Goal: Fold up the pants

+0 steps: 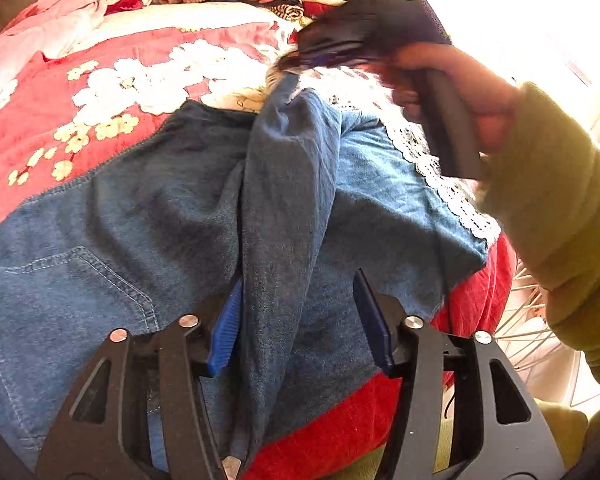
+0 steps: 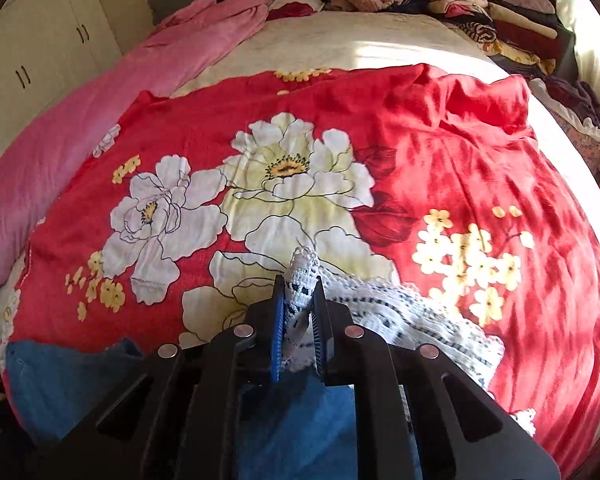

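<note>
Mid-fold: blue denim pants (image 1: 148, 216) w/ white lace hem (image 2: 400, 320) lie spread on a bed under a red floral blanket (image 2: 440, 152); one leg is bunched into a ridge down the middle. Right hand-held gripper (image 2: 298, 300) has its jaws pinched tight on the lace hem, pointing down toward the bed, gripped by a person's hand (image 1: 480, 104) in an olive sleeve (image 1: 560, 200). Left hand-held gripper (image 1: 300, 320) hangs about half open astride the ridge, one pad by the cloth, no squeeze evident. Step looks like taking the leg end to carry it over. Next move likely needs the left closing on denim, then both lifting evenly so lace doesn't slip.
</note>
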Demonstrator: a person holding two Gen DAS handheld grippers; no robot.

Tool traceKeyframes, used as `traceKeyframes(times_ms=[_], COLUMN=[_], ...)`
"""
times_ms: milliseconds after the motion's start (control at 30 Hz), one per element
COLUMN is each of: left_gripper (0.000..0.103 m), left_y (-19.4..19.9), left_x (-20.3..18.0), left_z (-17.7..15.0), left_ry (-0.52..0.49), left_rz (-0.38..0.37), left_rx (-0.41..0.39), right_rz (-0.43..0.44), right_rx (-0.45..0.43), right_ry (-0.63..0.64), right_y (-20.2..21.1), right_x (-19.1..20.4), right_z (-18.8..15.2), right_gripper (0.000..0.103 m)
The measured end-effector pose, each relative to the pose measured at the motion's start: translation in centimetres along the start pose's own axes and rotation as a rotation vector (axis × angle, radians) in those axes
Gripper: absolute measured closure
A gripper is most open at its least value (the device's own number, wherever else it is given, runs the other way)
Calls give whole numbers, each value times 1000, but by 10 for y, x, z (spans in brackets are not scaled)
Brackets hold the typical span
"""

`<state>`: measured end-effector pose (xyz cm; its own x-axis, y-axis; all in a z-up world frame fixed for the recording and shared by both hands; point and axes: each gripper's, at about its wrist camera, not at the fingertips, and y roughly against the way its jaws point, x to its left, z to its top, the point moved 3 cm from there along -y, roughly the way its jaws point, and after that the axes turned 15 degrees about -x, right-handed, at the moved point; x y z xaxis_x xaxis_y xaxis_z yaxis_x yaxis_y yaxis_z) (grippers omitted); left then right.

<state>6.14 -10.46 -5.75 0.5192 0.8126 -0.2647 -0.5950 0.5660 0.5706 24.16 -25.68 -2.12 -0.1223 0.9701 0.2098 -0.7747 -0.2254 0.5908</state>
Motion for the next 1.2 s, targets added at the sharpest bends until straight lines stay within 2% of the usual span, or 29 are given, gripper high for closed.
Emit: traceKeyframes(times_ms=[133,300,367,400,433,500,600,800,1000,1200], left_gripper=[44,46,66,81,91,99,100,101,103,103], left_y=[3,5,6,8,9,11,15,21,29,20], left_x=[-3,-5,-8,-11,-13,-17,-20,-16,-26,-31], left_z=[4,6,5,5,5,6,6,3,-6,-17], left_ry=[-8,-21,-47,-75,-100,-143,-194,-216,-229,-255], left_rz=[24,45,63,74,86,94,107,138,98,83], left_rx=[-26,-37,-37,-37,-40,-34,-34,-23,1,49], right_rz=[19,-9,-17,-22,-24,-23,-23,-14,-26,-30], right_rx=[-63,-117,-120,-119,-115,-107,-81,-25,11,41], right_ry=[-41,-77,-101,-122,-154,-195,-218,-241,-279,-302], right_y=[59,122,143,151,162,175,192,200,200,200], right_x=[-21,-53,-67,-73,-82,-91,-97,-92,-102,-111], right_z=[-2,-18,-30,-38,-47,-61,-85,-130,-153,-165], right_gripper=[91,91,91,91,91,91,91,91,91,89])
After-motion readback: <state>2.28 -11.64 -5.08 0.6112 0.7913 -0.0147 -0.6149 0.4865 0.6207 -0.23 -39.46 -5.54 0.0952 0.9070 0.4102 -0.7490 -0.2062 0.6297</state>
